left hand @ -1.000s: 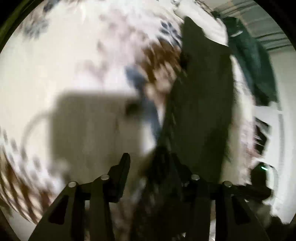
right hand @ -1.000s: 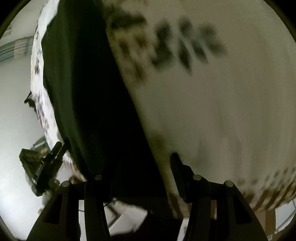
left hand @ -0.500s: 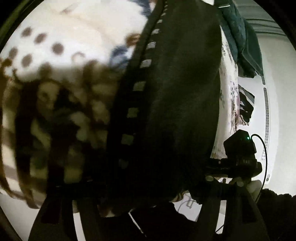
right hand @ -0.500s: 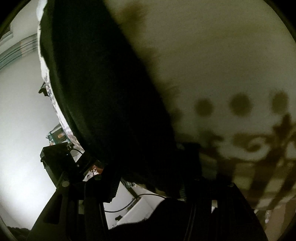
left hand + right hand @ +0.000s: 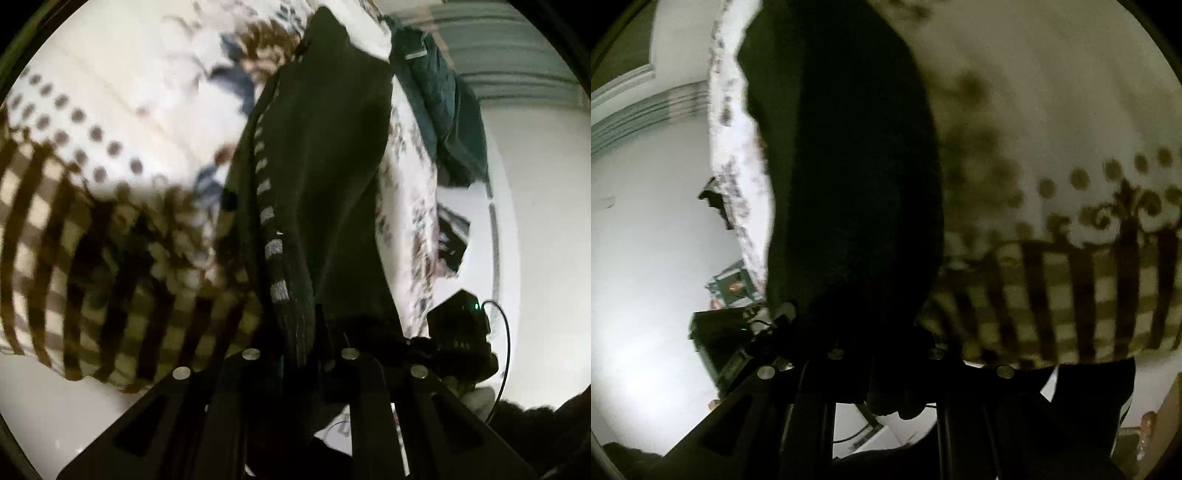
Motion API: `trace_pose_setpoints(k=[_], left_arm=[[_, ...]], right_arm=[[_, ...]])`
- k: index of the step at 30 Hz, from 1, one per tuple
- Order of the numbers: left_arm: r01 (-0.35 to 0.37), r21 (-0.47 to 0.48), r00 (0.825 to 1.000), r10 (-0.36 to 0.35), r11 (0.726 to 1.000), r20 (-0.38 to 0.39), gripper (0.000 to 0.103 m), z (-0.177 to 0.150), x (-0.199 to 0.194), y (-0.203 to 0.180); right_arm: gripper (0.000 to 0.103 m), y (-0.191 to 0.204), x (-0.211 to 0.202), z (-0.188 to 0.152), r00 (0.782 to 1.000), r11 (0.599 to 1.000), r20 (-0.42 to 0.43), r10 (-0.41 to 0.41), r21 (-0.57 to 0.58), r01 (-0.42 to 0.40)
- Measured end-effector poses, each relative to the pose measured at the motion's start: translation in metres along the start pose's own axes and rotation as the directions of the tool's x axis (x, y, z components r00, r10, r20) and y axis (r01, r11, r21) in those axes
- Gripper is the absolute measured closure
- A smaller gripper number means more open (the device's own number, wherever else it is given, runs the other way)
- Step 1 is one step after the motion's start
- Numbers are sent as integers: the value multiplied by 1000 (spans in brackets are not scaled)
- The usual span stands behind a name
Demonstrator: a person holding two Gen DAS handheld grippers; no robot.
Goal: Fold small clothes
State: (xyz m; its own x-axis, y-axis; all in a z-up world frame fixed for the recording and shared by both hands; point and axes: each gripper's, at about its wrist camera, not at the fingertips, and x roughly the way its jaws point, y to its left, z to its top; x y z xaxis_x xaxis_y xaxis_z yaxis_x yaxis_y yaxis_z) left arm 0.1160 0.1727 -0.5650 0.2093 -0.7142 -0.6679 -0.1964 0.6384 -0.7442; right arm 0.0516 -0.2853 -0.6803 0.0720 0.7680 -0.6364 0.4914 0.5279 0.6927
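Note:
A dark garment [image 5: 325, 192] with a row of grey marks along one edge stretches away from me over a patterned white cloth [image 5: 122, 92]. My left gripper [image 5: 299, 354] is shut on its near edge; the fabric bunches between the fingers. In the right wrist view the same dark garment [image 5: 849, 166] fills the middle, and my right gripper [image 5: 886, 350] is shut on its near edge. The other gripper [image 5: 458, 332] shows at the lower right of the left wrist view, close beside mine.
The cloth has brown dots and a brown checked border [image 5: 92, 277] that hangs over the near edge; the border also shows in the right wrist view [image 5: 1071, 295]. A dark teal garment [image 5: 443, 110] lies at the far right. Pale floor [image 5: 646, 240] lies beyond the edge.
Both grippers closed on the dark garment's near edge and pulled back toward the checked border. The garment now lies stretched out in front of them.

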Motion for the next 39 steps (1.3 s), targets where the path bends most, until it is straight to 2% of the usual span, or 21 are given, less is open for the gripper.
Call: trace_pose_setpoints(k=[3,6,11,14,17,21,26,29,32,34,35,37,39], left_arm=[[9,15,1000,-9,1000,26,94,14,-9,-22],[14,44,998,-17,999,60,94,33,-15,-51],[52,104,988,-67,993,140,94,95,-26,-93],[59,125,981,-81,990,177,94,141,-24,-104],[51,137,975,-79,989,208,94,190,-7,-115],[36,95,967,-59,995,248,94,254,21,-118],[33,48,962,-45,998,270,91,322,54,-112],[5,-21,966,1,1000,259,90,359,76,-101],[-33,-67,962,50,997,270,80,383,91,-86],[-5,-93,956,32,996,290,60,392,92,-78],[26,-112,951,10,993,309,55,398,91,-73],[50,-140,944,-2,989,329,46,401,88,-67],[49,-132,938,-1,990,347,46,397,78,-69]], right_arm=[[91,22,-16,-2,998,999,31,45,-22,-45],[91,56,-30,14,993,996,77,87,-40,-84],[91,98,-61,61,976,986,147,158,-74,-149],[91,127,-72,112,962,980,203,180,-119,-158],[91,151,-80,173,946,975,255,199,-153,-163],[91,173,-85,253,934,971,291,206,-178,-159],[90,192,-70,353,946,981,284,158,-157,-117],[87,195,-54,406,958,987,246,147,-103,-126],[84,192,-42,444,965,989,221,144,-55,-135],[80,191,-42,460,958,987,237,161,-48,-154],[67,192,-43,466,954,986,250,164,-52,-155],[48,194,-49,477,950,986,264,166,-62,-155],[45,199,-56,480,953,987,262,152,-92,-132]])
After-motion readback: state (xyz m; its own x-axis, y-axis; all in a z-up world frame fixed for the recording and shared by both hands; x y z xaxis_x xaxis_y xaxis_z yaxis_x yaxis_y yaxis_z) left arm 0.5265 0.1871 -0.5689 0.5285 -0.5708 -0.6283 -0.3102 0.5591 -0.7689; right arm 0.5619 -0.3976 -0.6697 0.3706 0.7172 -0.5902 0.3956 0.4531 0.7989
